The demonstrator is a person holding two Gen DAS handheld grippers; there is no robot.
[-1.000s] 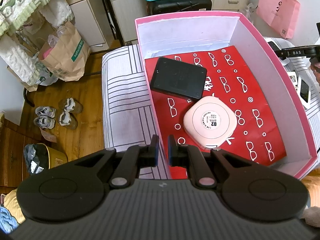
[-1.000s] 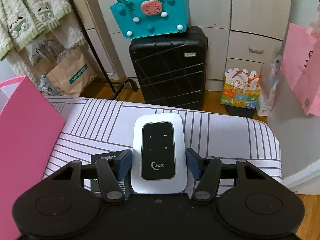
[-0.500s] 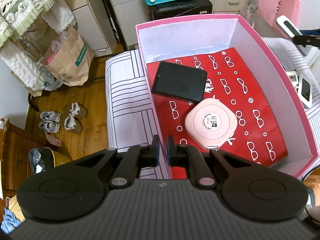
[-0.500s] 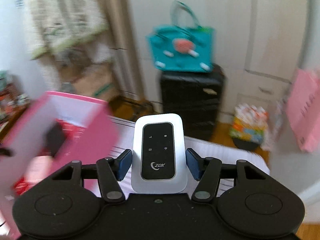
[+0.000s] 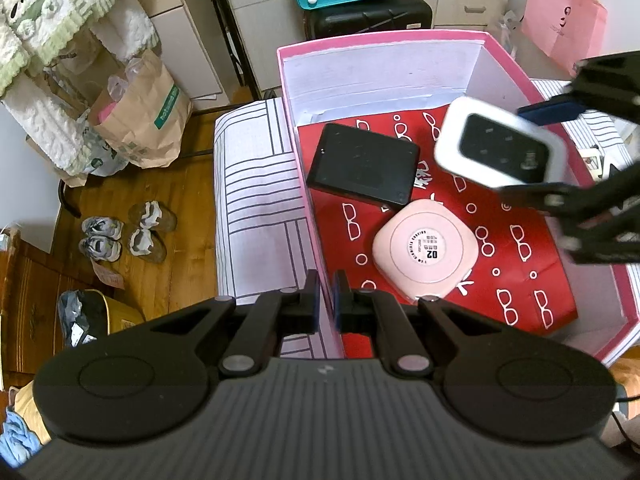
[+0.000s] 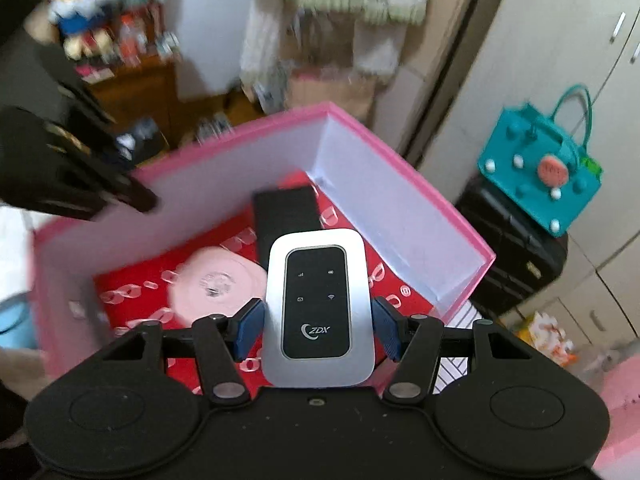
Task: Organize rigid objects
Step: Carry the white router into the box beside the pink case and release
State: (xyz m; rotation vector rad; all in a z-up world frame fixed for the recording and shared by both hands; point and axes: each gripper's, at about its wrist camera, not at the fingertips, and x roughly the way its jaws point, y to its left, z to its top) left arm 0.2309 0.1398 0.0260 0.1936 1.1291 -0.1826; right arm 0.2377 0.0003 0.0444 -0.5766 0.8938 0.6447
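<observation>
White router (image 6: 319, 308) clamped in right claw (image 6: 319, 320), held above pink box (image 5: 498, 50), over red liner. Left claw (image 5: 326, 294) pinched on box near wall. Black slab (image 5: 364, 168) and pink puck (image 5: 426, 248) already inside. Risk: router dropped onto puck, or claw clipping box right wall on descent. Open room: bare liner at box right side, near front.

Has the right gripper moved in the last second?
Yes. The right gripper, shut on the white pocket router, swung left from the striped table to above the pink box.
</observation>
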